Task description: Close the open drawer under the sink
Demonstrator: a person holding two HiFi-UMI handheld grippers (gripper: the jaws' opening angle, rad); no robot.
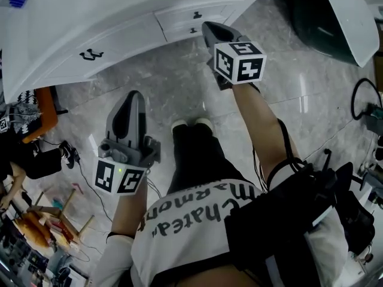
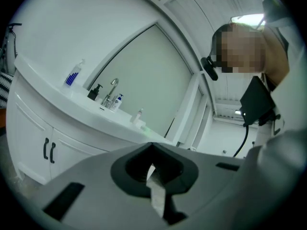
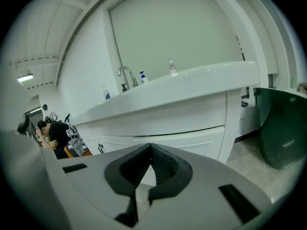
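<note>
The white sink cabinet runs along the top of the head view. Its drawer, with small dark knobs, looks flush with the cabinet front. In the right gripper view the drawer front sits under the white counter. My right gripper is held up close in front of that drawer, shut, with nothing between its jaws. Lower and to the left, my left gripper hangs over the floor, away from the cabinet. It is shut and empty as well.
A tap and bottles stand on the counter. Two cabinet door handles are at the left. A dark green bin stands right of the cabinet. A seated person and clutter are at the left, cables on the marble floor.
</note>
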